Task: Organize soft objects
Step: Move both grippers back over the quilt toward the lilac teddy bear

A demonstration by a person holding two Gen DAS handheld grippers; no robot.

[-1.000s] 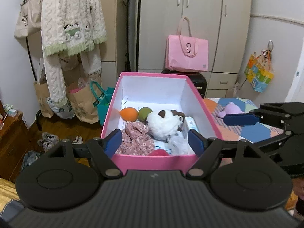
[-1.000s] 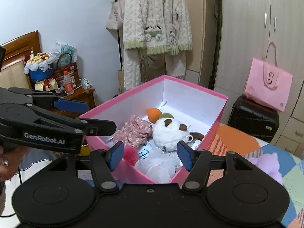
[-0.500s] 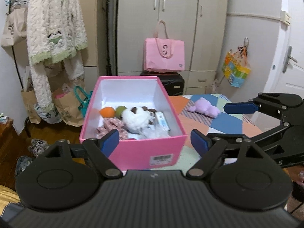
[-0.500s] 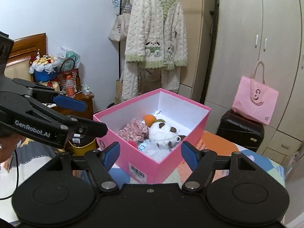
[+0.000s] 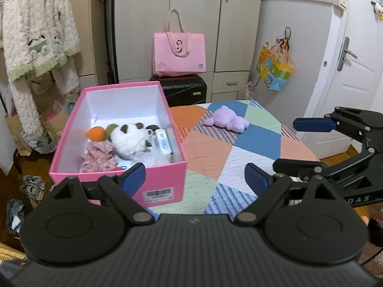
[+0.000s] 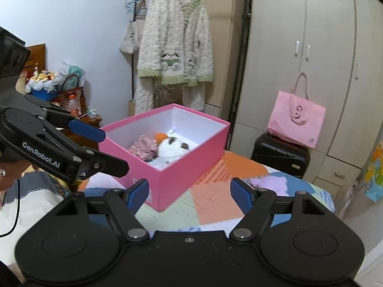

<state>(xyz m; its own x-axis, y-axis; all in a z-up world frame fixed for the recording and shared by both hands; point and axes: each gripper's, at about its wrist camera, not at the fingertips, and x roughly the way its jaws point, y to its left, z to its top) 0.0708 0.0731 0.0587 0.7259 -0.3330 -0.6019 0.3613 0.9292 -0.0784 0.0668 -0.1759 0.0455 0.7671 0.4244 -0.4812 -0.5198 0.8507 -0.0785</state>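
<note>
A pink box (image 5: pixel 165 180) (image 6: pixel 191 167) stands on the left of a patchwork-covered table (image 5: pixel 215 157). It holds a white and brown plush (image 5: pixel 130 141) (image 6: pixel 171 147), an orange ball (image 5: pixel 95 134), a green ball (image 5: pixel 110 128), a floral cloth (image 5: pixel 98 155) and other soft things. A purple plush (image 5: pixel 226 120) (image 6: pixel 270 183) lies on the table to the right of the box. My left gripper (image 5: pixel 195 178) is open and empty, held back from the box. My right gripper (image 6: pixel 190 191) is open and empty, also back from the box.
A pink tote (image 5: pixel 179 52) sits on a black suitcase (image 5: pixel 184 89) before the wardrobe. A fluffy cardigan (image 6: pixel 176 55) hangs on a rack at the left. Paper bags (image 5: pixel 50 124) and shoes (image 5: pixel 32 186) lie on the floor. A door (image 5: pixel 354 71) is at the right.
Both grippers have pulled back and away from the box, still open and empty. The box now looks smaller and the purple plush and the table have come into view.
</note>
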